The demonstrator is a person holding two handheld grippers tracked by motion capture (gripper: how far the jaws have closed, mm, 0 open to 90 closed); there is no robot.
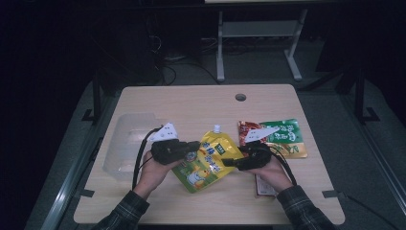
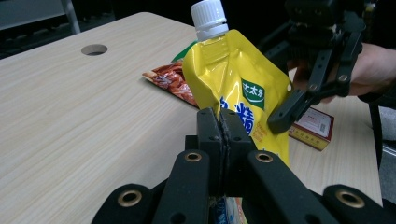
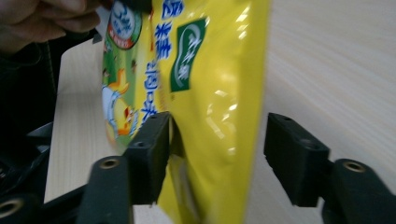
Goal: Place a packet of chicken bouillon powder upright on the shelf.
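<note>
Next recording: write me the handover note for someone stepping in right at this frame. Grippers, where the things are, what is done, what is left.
Left gripper: shut on the edge of the yellow spout pouch, holding it up off the table.
Right gripper: jaws open, one on each side of the pouch's other edge, right pad clear of it.
White cap is on the pouch.
Clear plastic bin sits at the table's left; the red-and-green sauce packets and a small red box lie to the right.
Done: pouch picked up.
Left: likely close the right gripper on the pouch, then place it, perhaps in the bin.
</note>
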